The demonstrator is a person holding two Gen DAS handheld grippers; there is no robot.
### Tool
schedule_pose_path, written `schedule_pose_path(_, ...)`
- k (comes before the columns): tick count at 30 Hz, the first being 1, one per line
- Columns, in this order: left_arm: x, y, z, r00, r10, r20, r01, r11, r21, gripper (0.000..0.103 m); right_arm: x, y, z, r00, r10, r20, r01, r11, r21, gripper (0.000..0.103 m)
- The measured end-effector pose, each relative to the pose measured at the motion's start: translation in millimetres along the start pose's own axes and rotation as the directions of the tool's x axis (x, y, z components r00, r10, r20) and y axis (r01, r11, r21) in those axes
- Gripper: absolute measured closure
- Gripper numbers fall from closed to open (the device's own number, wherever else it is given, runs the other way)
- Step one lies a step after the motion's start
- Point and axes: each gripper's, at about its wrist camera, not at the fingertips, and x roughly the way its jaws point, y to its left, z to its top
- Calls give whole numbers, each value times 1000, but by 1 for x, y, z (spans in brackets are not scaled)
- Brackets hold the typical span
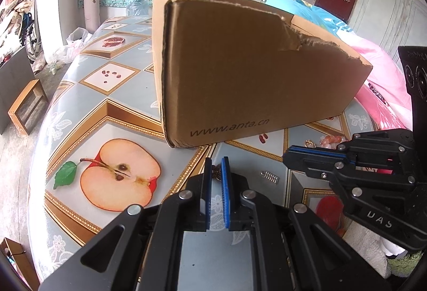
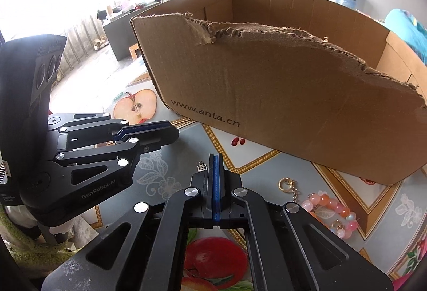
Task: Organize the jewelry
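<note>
left gripper (image 1: 216, 163): jaws clamped on dark filigree trinket (image 1: 216, 171) | right gripper (image 2: 216, 157): jaws pressed together | cardboard box (image 2: 280, 93): torn rim

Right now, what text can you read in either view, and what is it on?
"www.anta.cn": printed on the cardboard box.
"GenRobot.AI": on the left gripper body.
"UAS": on the right gripper body, apparently upside down.
Small print on the camera housing: too blurred.

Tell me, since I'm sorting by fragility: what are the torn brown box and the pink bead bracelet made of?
Torn brown box: corrugated cardboard, matte; the ripped top edge shows fibrous, fluted layers. Pink bead bracelet: glossy, translucent round beads, probably glass or plastic; the look leaves that open.
</note>
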Motion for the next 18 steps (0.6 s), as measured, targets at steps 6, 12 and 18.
schedule_pose_path(6,-5,1,2,1000,19,16,-19,1000,-6,97,2,7,-3,999,33,-26,-34,999,-22,97)
schedule_pose_path(12,-13,4,5,999,40,36,-40,999,-6,97,14,25,-6,999,-27,-33,23,994,-110,89)
schedule_pose_path(18,-20,11,7,997,57,51,-57,998,-16,97,15,25,-5,999,-11,-47,6,995,-99,101)
